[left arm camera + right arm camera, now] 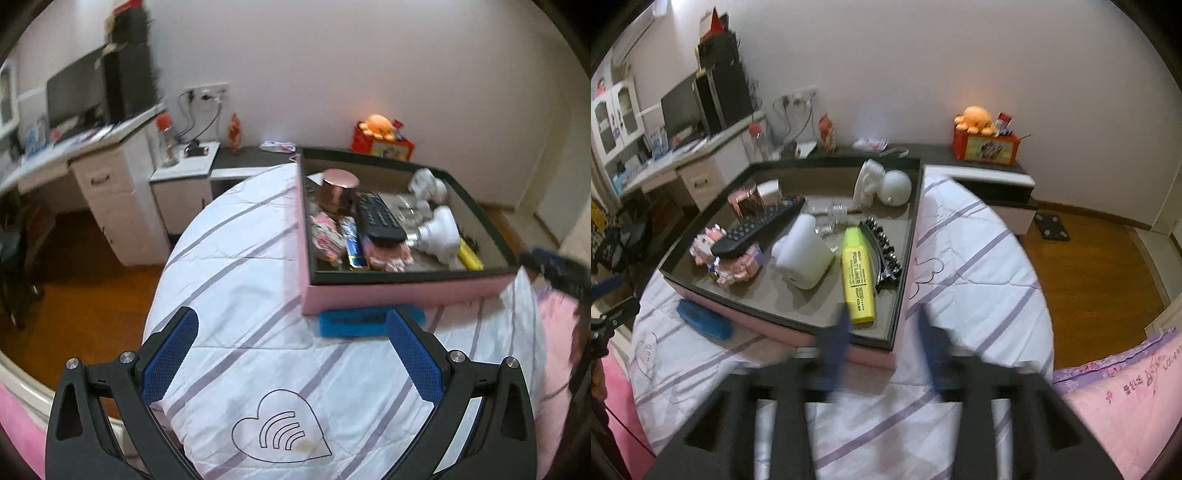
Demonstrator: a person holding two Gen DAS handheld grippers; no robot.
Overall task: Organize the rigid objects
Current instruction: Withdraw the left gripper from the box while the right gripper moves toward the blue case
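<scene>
A pink box [406, 291] with a dark lining sits on the bed. It holds a yellow highlighter [857, 273], a black remote [757, 229], a white cylinder [807, 254], a studded black hair clip [884, 251], a pink toy figure [735, 266], a copper tin [338, 192] and a white round object [895, 186]. A blue flat object [354, 321] lies on the quilt against the box's near wall. My left gripper [293, 350] is open just short of it, empty. My right gripper [882, 332], blurred, is open over the box's near corner [892, 347], just behind the highlighter, with nothing between its fingers.
The bed has a white quilt [240, 266] with purple stripes; a pink pillow [1126, 387] lies at the right. Wooden floor [1089, 266] surrounds the bed. A desk with a monitor [74, 96] stands at the left. An orange plush on a red box [986, 142] sits on the headboard shelf.
</scene>
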